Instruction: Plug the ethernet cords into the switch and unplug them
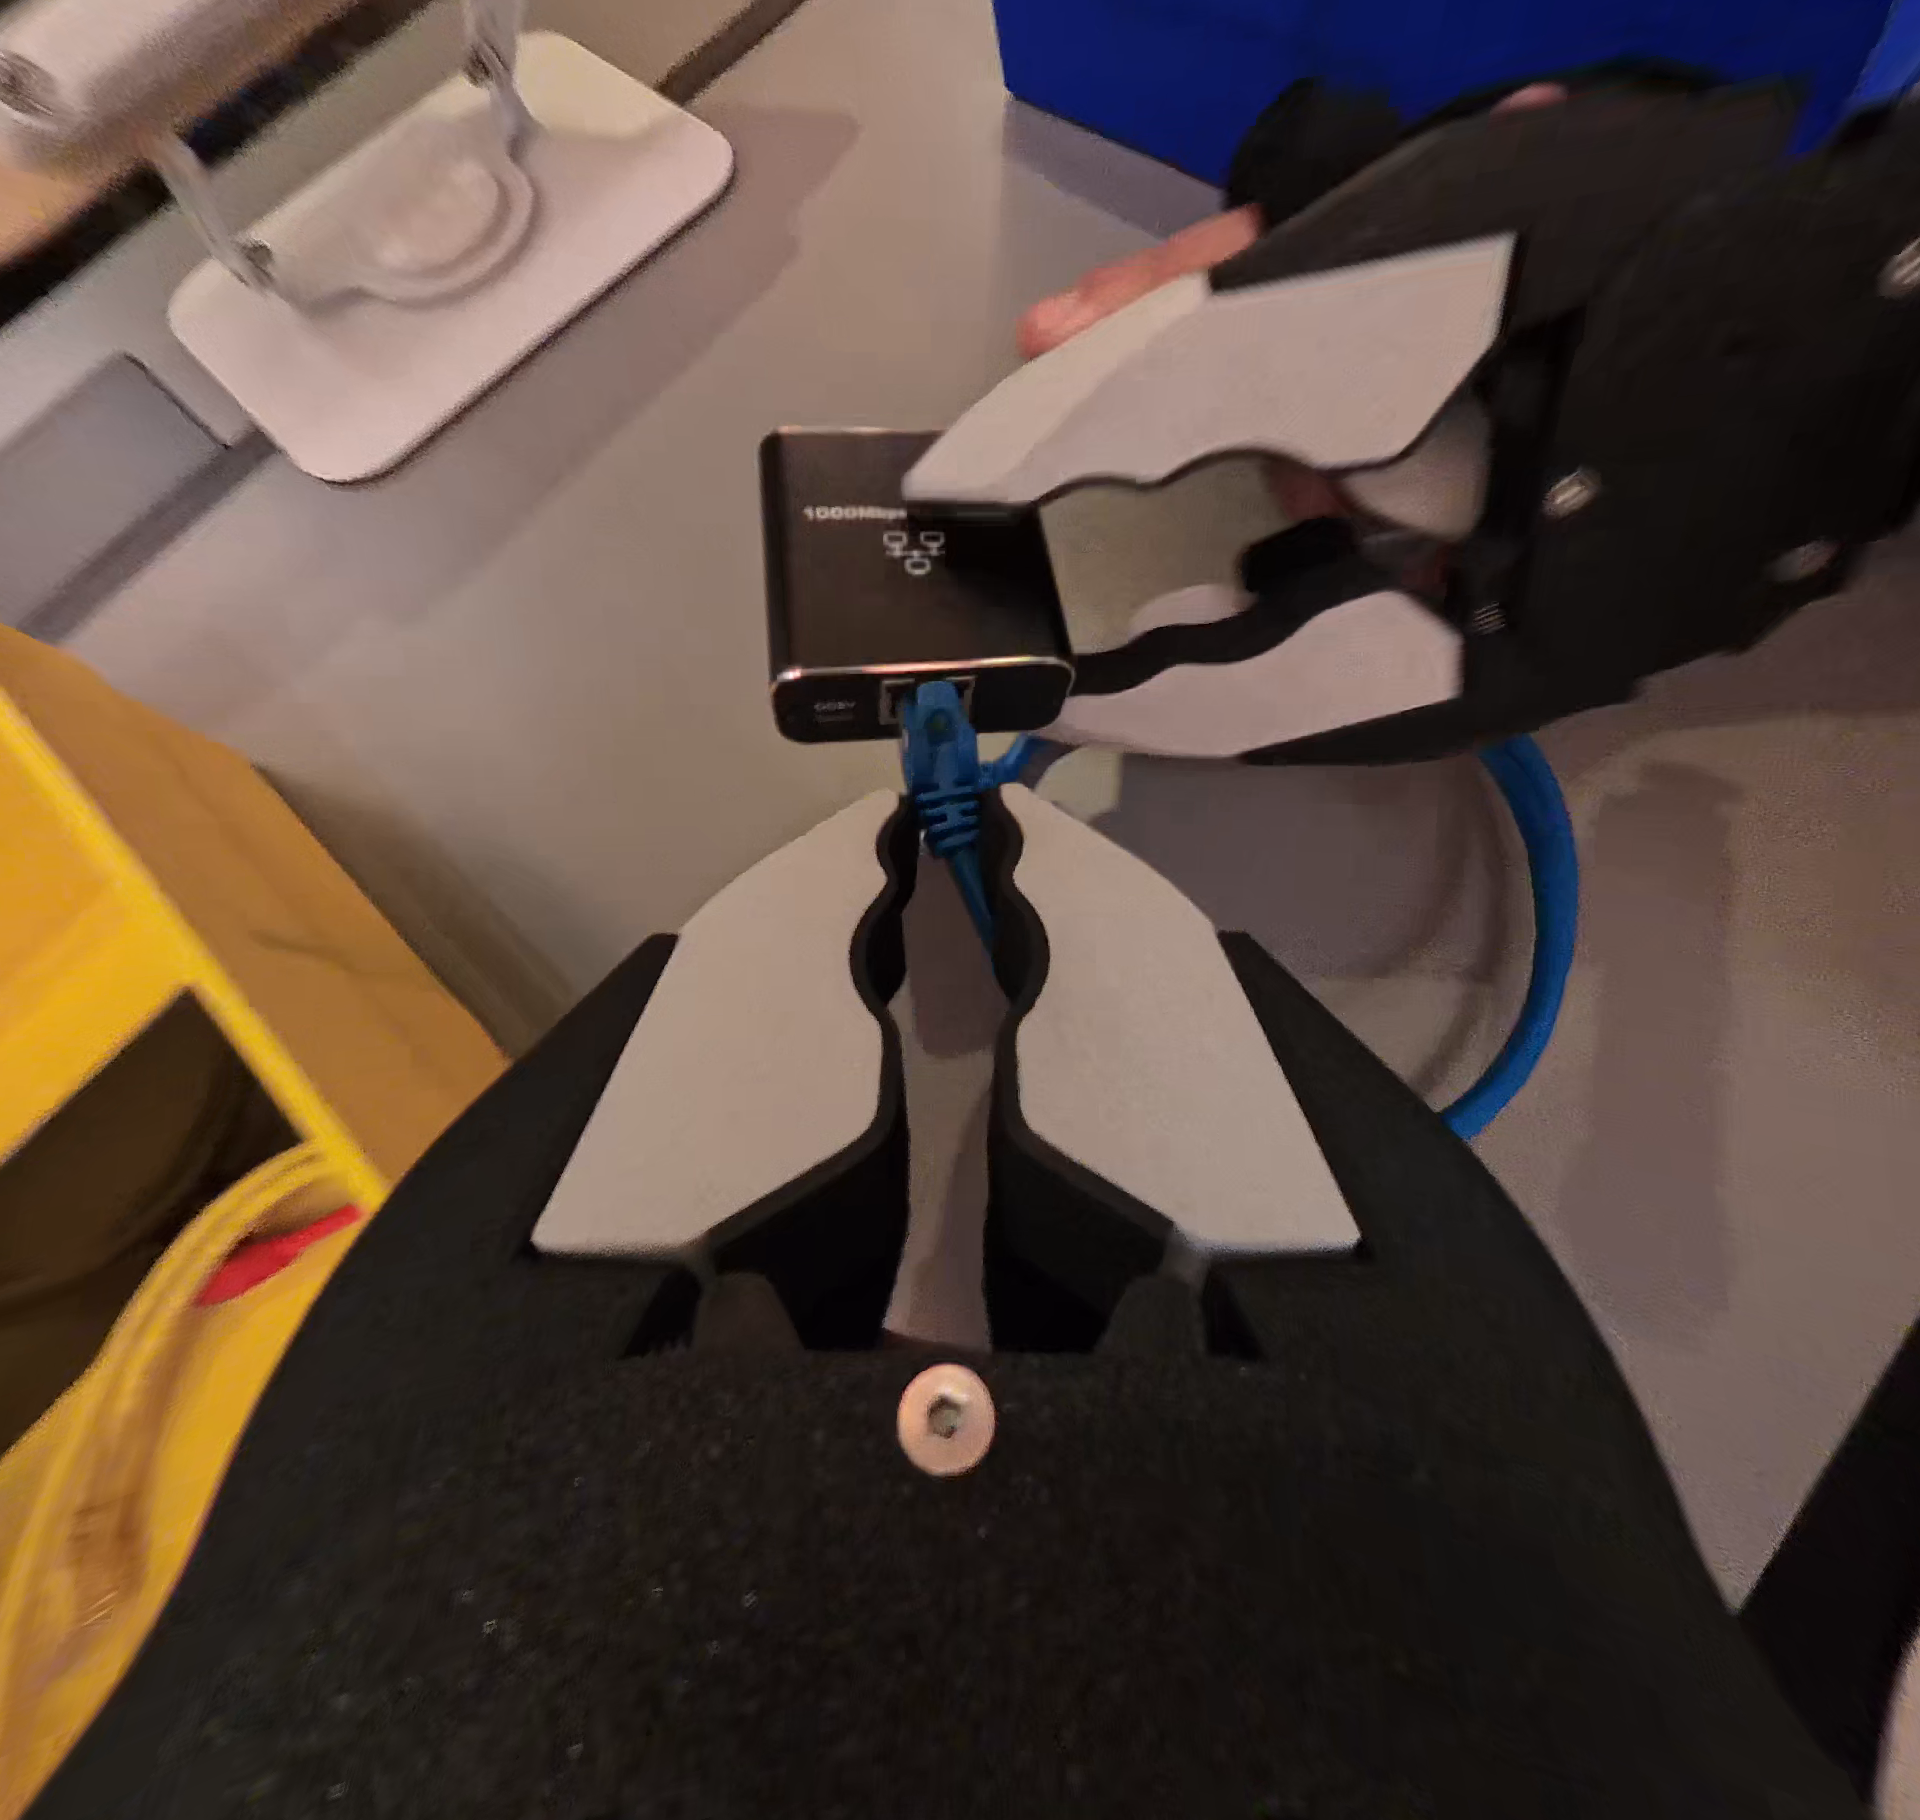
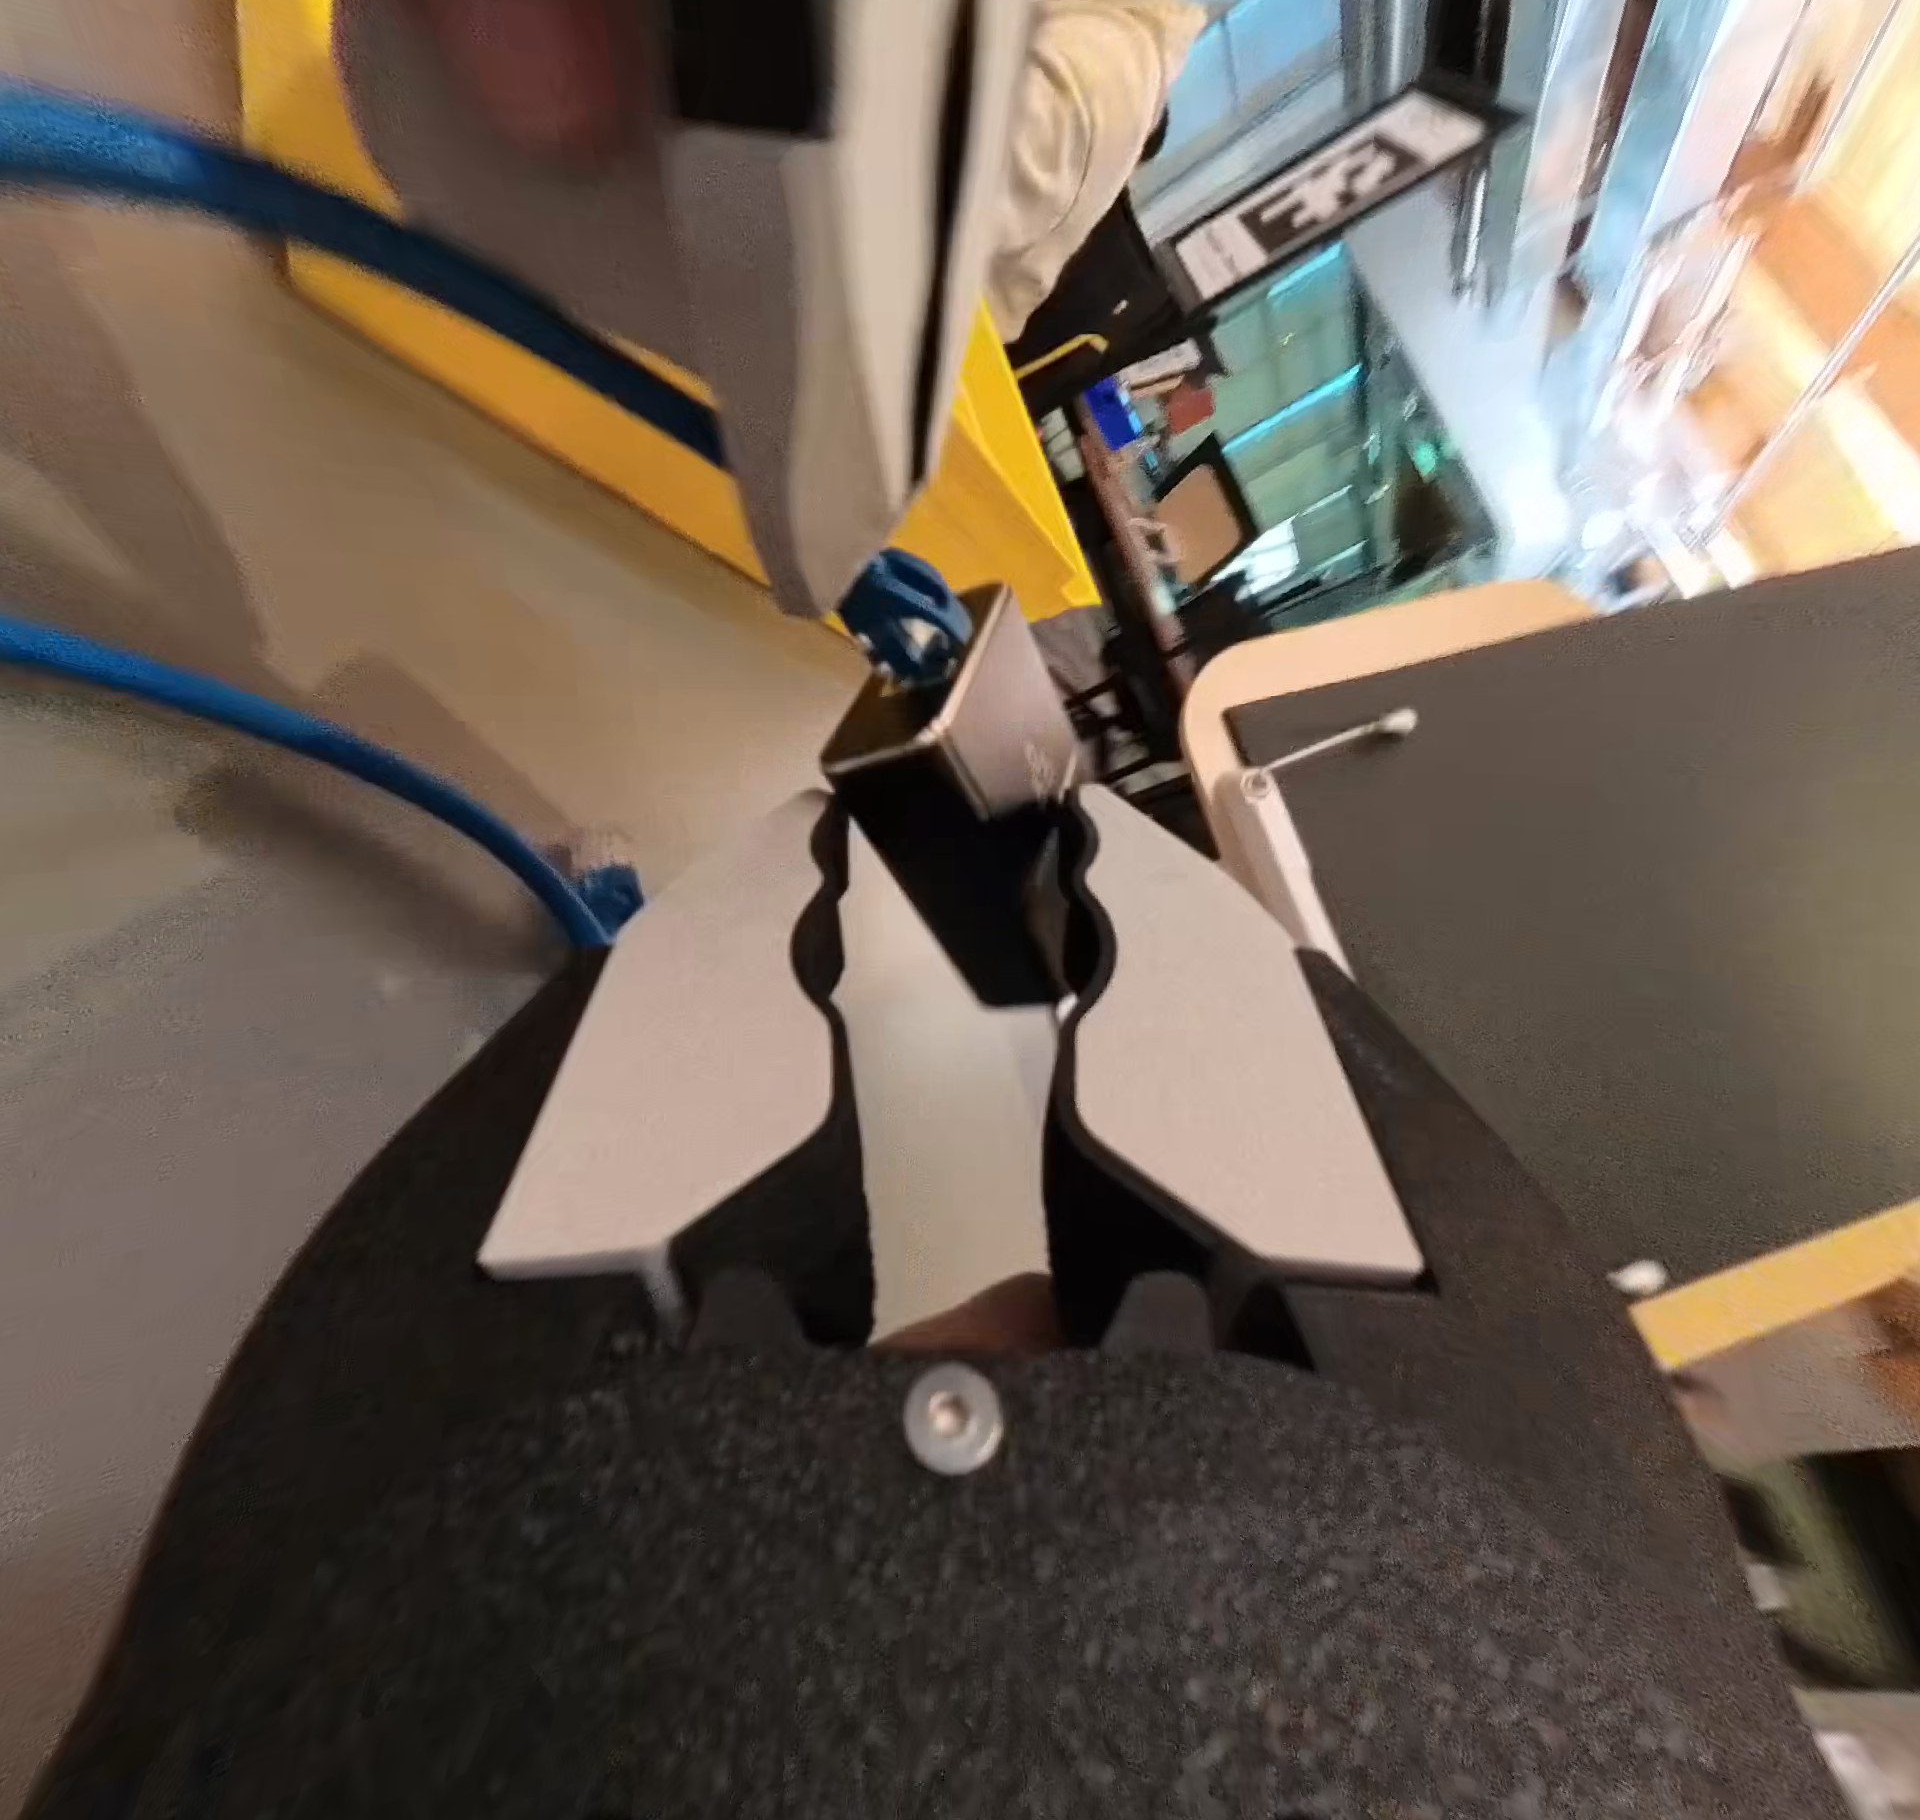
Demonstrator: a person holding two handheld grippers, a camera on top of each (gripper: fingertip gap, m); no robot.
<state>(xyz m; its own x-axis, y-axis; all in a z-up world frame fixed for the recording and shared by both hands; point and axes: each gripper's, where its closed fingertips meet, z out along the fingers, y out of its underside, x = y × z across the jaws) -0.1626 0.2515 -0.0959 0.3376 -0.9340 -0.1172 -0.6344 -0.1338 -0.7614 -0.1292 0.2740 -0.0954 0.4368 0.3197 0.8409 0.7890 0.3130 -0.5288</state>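
A small black box-shaped switch (image 1: 914,575) is held lifted off the grey tabletop, its glossy top marked in white, its narrow port face turned toward the near side. A bright blue ethernet cord (image 1: 1538,929) has its blue plug (image 1: 940,762) seated in one port on that face. The cord then loops away to the right, curving back down toward the near edge.

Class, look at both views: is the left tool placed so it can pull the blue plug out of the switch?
Probably yes. The left tool is shut on the blue plug just behind the switch, which the right tool holds; nothing blocks a straight pull back.
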